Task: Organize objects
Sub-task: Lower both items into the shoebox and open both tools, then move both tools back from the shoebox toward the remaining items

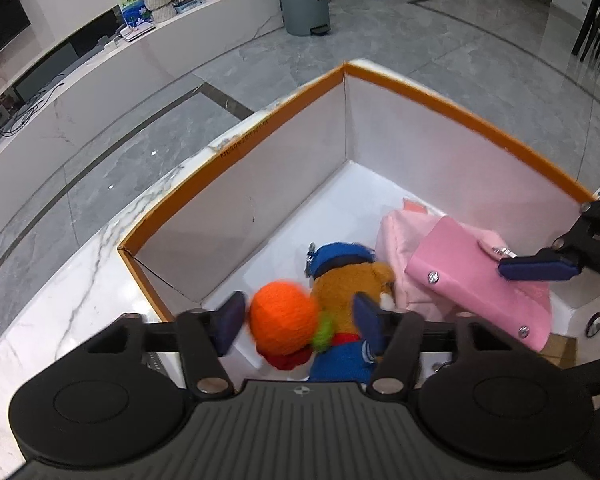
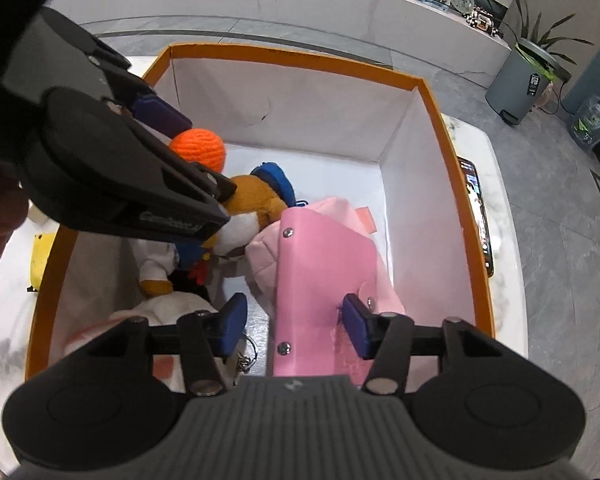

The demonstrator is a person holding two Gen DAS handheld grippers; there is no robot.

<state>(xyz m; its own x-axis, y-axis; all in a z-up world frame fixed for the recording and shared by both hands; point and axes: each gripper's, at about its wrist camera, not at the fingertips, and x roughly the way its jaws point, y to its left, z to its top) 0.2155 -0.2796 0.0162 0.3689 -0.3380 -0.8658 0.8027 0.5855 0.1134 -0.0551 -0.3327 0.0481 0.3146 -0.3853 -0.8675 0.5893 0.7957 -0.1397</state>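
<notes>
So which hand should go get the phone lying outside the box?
Probably the right one. The phone lies on the table just past the box's right wall, on the right gripper's side. The left gripper is over the orange ball at the other side.
</notes>
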